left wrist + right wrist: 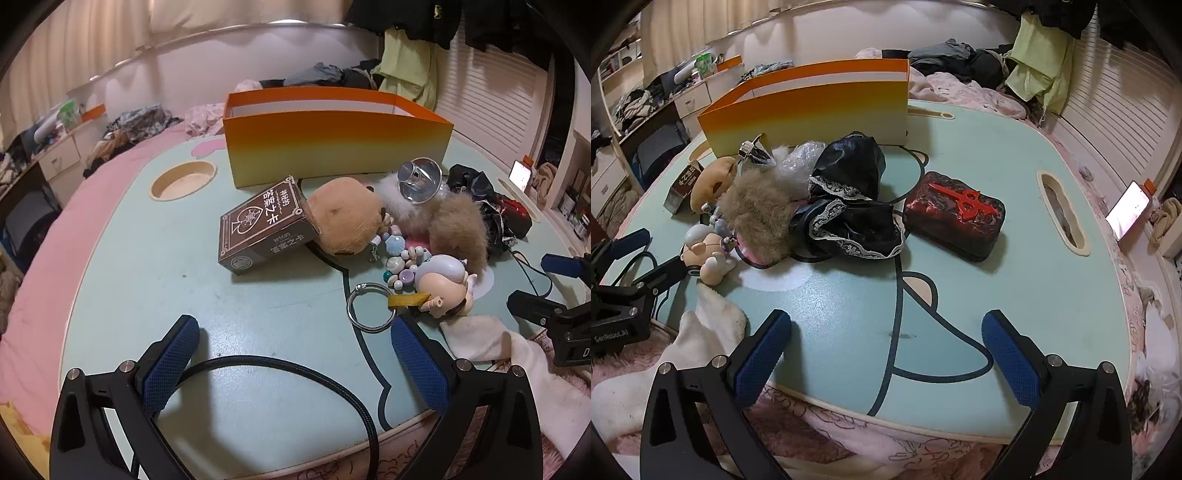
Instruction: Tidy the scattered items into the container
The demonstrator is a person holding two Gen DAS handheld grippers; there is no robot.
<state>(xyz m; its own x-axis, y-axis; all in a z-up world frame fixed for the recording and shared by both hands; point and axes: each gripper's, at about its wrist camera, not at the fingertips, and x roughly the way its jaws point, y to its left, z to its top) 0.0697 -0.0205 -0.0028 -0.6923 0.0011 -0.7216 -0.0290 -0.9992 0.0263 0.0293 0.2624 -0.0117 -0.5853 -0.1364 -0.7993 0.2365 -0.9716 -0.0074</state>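
An orange-to-cream open box (338, 147) stands at the back of a pale blue lap table (166, 266); it also shows in the right wrist view (809, 110). In front of it lie a brown card box (264, 227), a tan plush (345, 221), fur pompoms (456, 229), a bead chain (397, 258), a doll keychain with a metal ring (445, 286), a silver funnel-shaped piece (419, 179), black lace cloth (849, 206) and a red-black tin (955, 218). My left gripper (295, 347) is open and empty near the table's front. My right gripper (886, 345) is open and empty.
A round cup recess (183, 180) sits at the table's back left, an oval handle slot (1062, 214) at its right. A white towel (713, 325) lies at the front edge. A black cable (295, 373) runs under the left gripper. A lit phone (1128, 210) leans at right.
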